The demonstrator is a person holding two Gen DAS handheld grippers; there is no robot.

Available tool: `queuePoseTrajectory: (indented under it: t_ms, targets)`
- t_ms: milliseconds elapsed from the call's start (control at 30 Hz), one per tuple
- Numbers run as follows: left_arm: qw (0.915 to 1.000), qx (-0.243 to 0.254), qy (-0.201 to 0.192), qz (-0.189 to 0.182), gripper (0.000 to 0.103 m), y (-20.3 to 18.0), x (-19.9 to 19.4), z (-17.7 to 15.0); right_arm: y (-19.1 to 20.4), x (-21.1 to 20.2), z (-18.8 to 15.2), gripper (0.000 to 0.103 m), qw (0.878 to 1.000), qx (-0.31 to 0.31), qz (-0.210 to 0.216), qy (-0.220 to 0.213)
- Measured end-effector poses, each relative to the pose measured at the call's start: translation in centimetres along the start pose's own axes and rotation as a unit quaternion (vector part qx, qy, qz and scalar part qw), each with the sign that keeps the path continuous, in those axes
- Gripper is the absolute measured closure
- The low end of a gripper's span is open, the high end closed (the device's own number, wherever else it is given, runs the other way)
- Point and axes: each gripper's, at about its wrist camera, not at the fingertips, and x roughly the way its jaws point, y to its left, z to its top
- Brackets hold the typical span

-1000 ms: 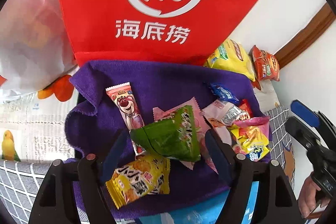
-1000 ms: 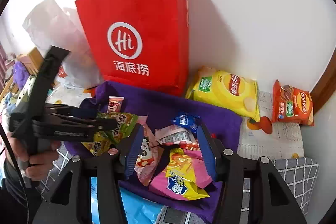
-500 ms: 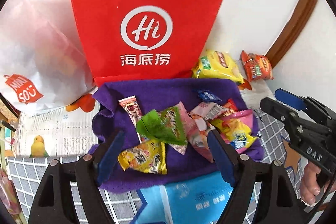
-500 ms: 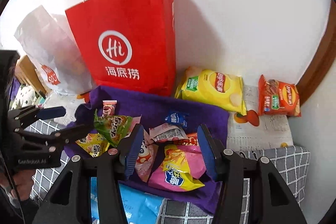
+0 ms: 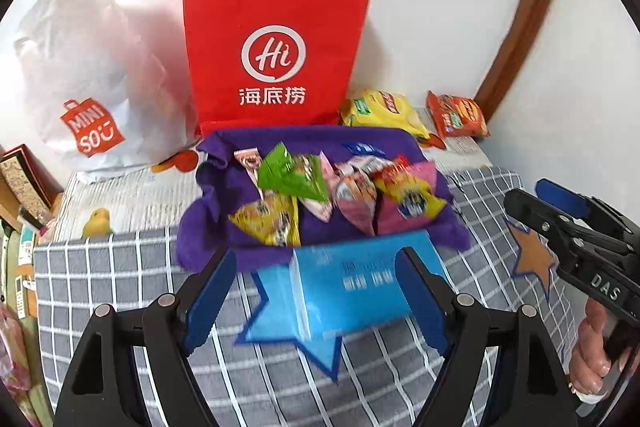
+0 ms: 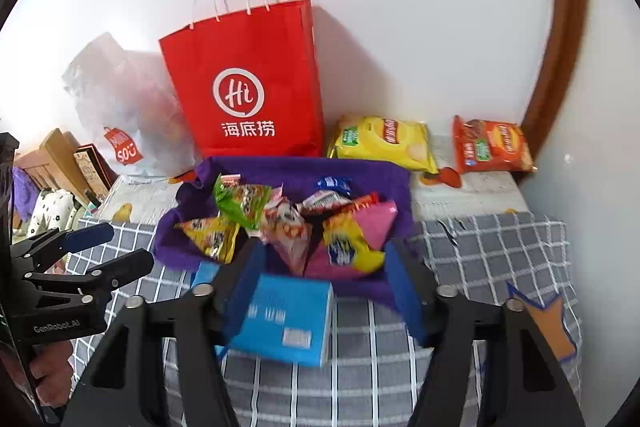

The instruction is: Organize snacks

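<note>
Bags, cloths and clutter around the spread

A red paper bag [image 5: 276, 51] with white twine handles stands upright against the white wall at the back, and a translucent white plastic bag [image 5: 96, 75] with an orange logo slumps just beside it on the left. A purple cloth [image 6: 280, 171] lies rumpled in front of the red bag, on a grey checked cover [image 5: 120, 267] that bears blue-edged star patches. Near the front edge of the purple cloth sits a blue box [image 6: 288, 315]. A printed sheet [image 5: 132, 191] with a yellow bird and orange fruit lies along the back edge. A brown wooden frame [image 6: 560, 47] curves up the wall on the right. Books and boxes [image 6: 76, 163] crowd the far left edge.
</note>
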Motion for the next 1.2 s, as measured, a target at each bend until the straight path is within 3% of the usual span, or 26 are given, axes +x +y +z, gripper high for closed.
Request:
queuePoseTrajectory:
  t_ms: [267, 367, 567, 667, 833, 1200]
  targets:
    - [0.9995, -0.003, -0.033, 0.004, 0.023, -1.5, -4.5, -4.6, 0.6, -5.2, -5.7, 0.030, 1.000, 0.012, -0.024, -0.007]
    - [0.9989, -0.005, -0.046, 0.004, 0.022, -2.1, -6.2, -6.1, 0.7, -7.3, -7.9, 0.017, 0.999, 0.015, -0.036, -0.023]
    - [0.9972, 0.001, -0.074, 0.010, 0.011, -3.2, -9.6, -9.5, 1.1, -11.6, -11.6, 0.002, 0.996, 0.021, -0.053, -0.074]
    - [0.9964, -0.003, -0.083, 0.016, 0.011, -3.4, -11.1, -11.2, 1.0, -12.9, -13.0, 0.001, 0.995, 0.026, -0.066, -0.067]
    - [0.9954, 0.001, -0.093, 0.020, 0.011, -3.6, -13.0, -13.1, 0.7, -15.2, -14.9, 0.001, 0.995, 0.039, -0.052, -0.076]
    - [0.9920, 0.019, -0.121, 0.032, 0.011, -4.5, -15.6, -14.7, 1.1, -17.9, -16.4, 0.001, 0.993, 0.047, -0.056, -0.097]
